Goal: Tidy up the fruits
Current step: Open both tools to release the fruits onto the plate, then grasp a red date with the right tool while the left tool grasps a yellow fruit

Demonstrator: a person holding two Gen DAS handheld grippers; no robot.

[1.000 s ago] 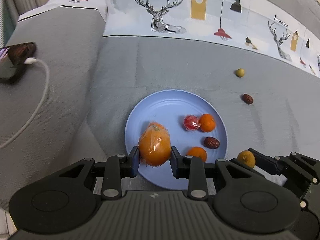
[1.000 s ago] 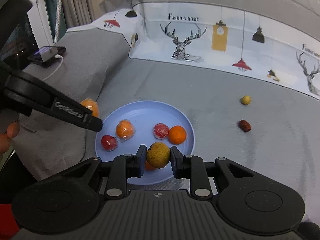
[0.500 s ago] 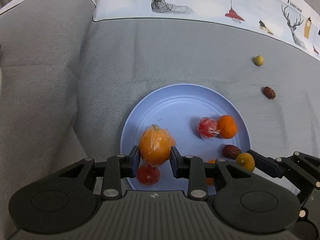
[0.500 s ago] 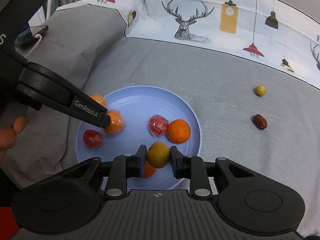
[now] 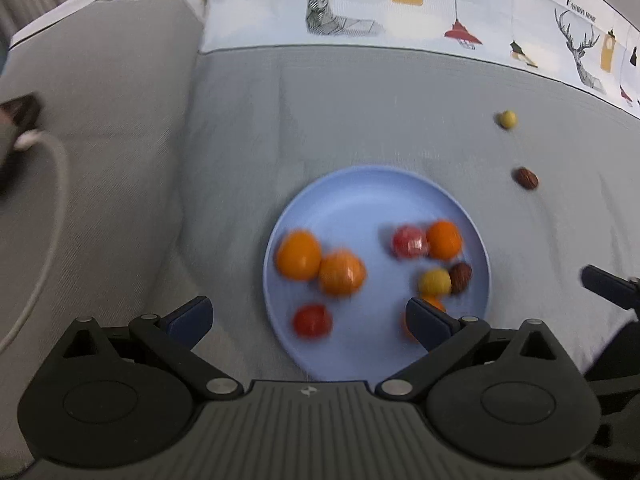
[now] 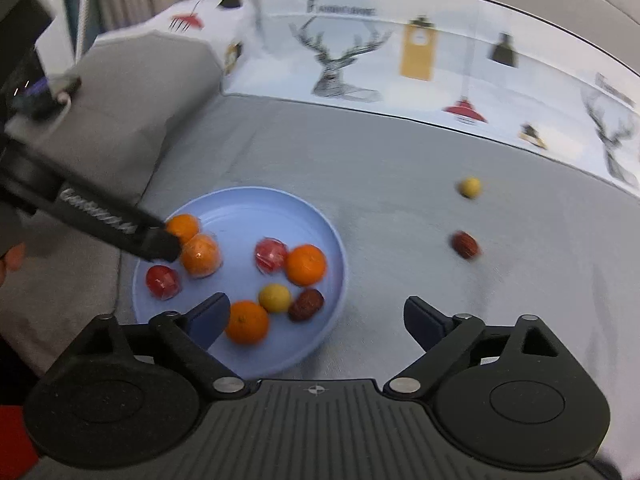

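A blue plate (image 5: 372,200) lies on the grey sofa seat. It holds two wrapped oranges (image 5: 298,255) (image 5: 342,273), a red fruit (image 5: 312,320), a wrapped red fruit (image 5: 409,241), an orange (image 5: 443,240), a yellow fruit (image 5: 434,282) and a brown date (image 5: 460,277). My left gripper (image 5: 308,314) hovers over the plate's near edge, its jaws opening wide with nothing pressed between them. My right gripper (image 6: 317,312) is opening too and is empty, above the plate's (image 6: 248,208) right rim; the yellow fruit (image 6: 274,298) rests just ahead of it. The left gripper's finger (image 6: 120,228) reaches in beside the wrapped oranges.
A small yellow fruit (image 5: 507,119) and a brown date (image 5: 526,179) lie loose on the seat, right of the plate. A phone (image 5: 16,120) with a white cable (image 5: 56,184) sits on the left cushion. A deer-print cloth (image 5: 340,12) covers the backrest. A person's hand (image 6: 12,258) shows at the left edge.
Both grippers have gone from shut to wide open. The wrapped orange has left the left gripper and the yellow fruit has left the right one. Both now lie on the plate.
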